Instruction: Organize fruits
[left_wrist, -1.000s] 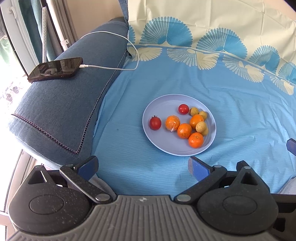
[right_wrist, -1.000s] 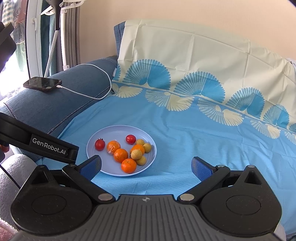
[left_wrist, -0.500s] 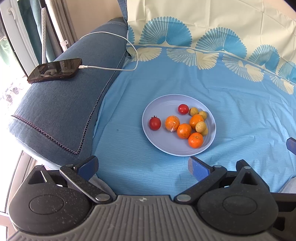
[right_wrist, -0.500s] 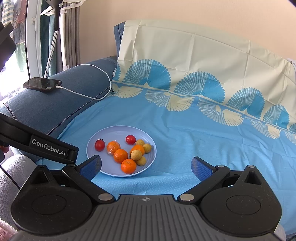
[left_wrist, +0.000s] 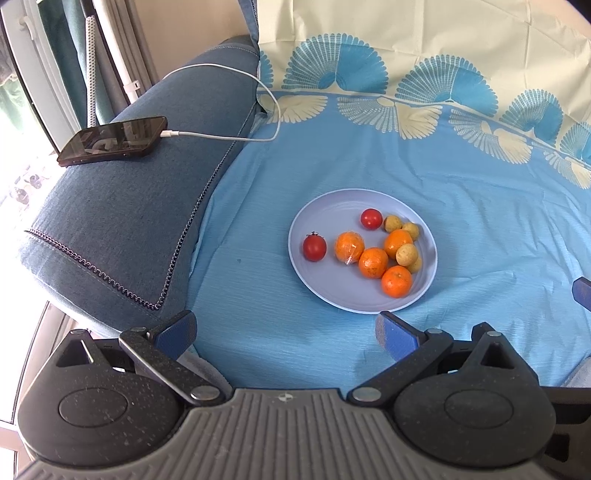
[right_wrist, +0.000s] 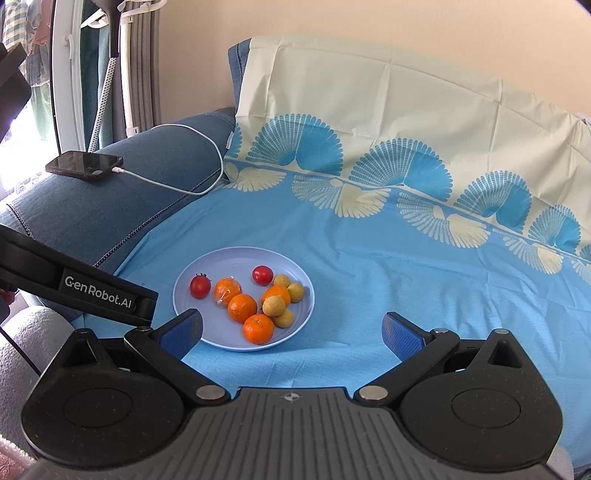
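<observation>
Fruits sit together on a pale blue plate (left_wrist: 332, 291) resting on a blue fan-patterned sheet (left_wrist: 480, 221) spread over a couch seat and up its back, under a cream wall. At the left, a dark phone (left_wrist: 112, 140) lies on the denim-blue armrest (left_wrist: 122, 221), its white cable (left_wrist: 221, 137) trailing toward the sheet. On the plate, two red tomatoes (left_wrist: 314, 247), four oranges (left_wrist: 373, 262) and small yellow fruits (left_wrist: 406, 254) crowd toward its right half. The left gripper (left_wrist: 286, 330) hovers low before the plate, jaws wide and empty. The right gripper (right_wrist: 291, 330) hangs beside it, equally wide and empty.
</observation>
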